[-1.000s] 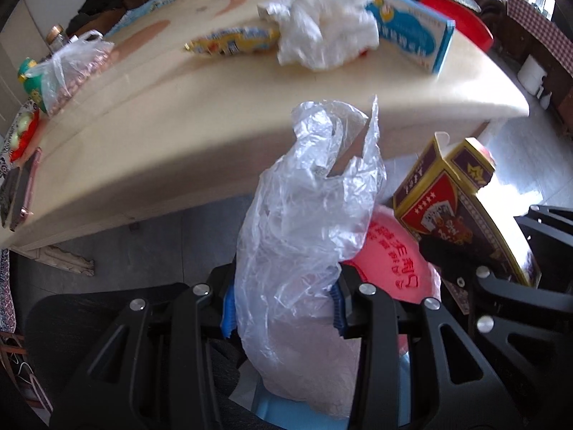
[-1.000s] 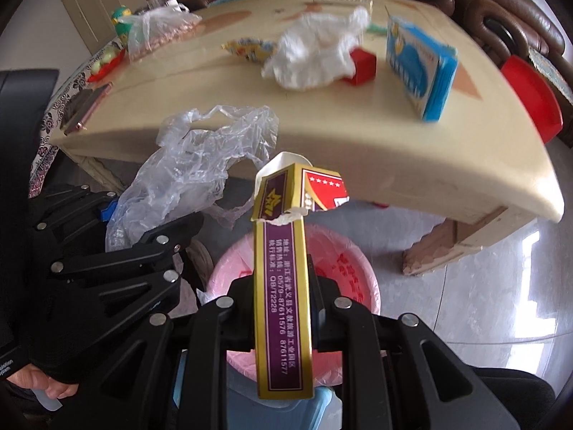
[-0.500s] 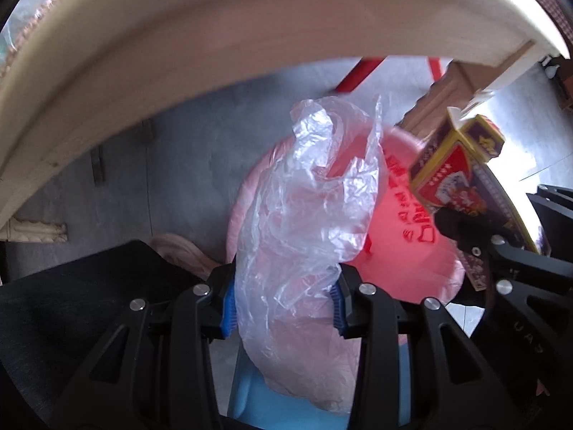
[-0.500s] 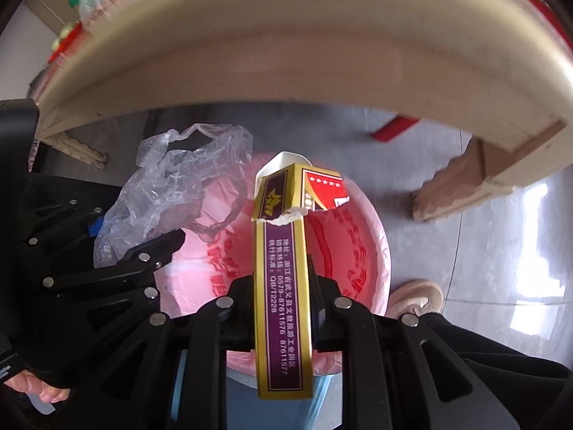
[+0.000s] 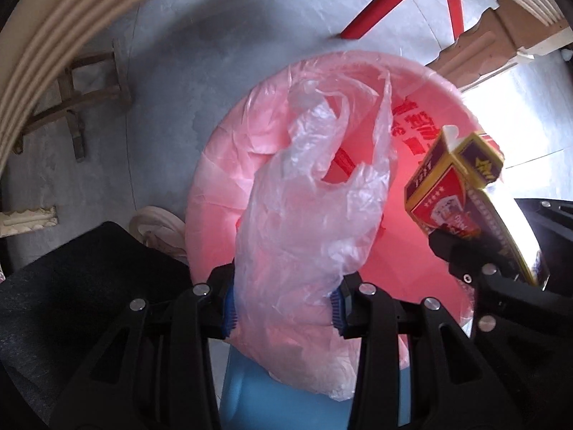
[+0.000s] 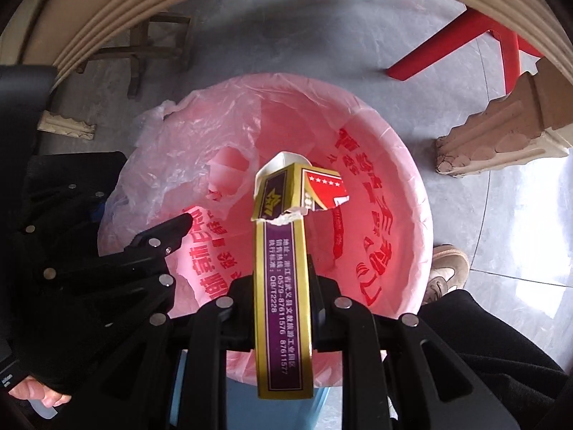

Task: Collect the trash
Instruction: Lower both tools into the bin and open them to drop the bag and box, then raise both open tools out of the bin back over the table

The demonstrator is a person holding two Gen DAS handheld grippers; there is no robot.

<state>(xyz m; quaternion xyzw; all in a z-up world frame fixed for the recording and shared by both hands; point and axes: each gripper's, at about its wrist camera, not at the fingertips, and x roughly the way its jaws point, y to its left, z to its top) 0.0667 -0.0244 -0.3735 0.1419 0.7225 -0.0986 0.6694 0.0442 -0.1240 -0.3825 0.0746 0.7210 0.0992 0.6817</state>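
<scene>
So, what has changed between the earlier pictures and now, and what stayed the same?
Both grippers came down from table-top level to just above the pink-lined bin; the table top has left the view and only its edge shows. Nothing was released: the left gripper still clamps the clear plastic bag, and the right gripper still clamps the torn purple and gold box.

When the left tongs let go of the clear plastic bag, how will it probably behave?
The clear plastic bag looks thin and crumpled, so it is probably floppy and very light. It will likely drift down slowly rather than drop straight. Since it hangs over the pink-lined bin, it may catch on the rim or cling to the left tongs.
</scene>
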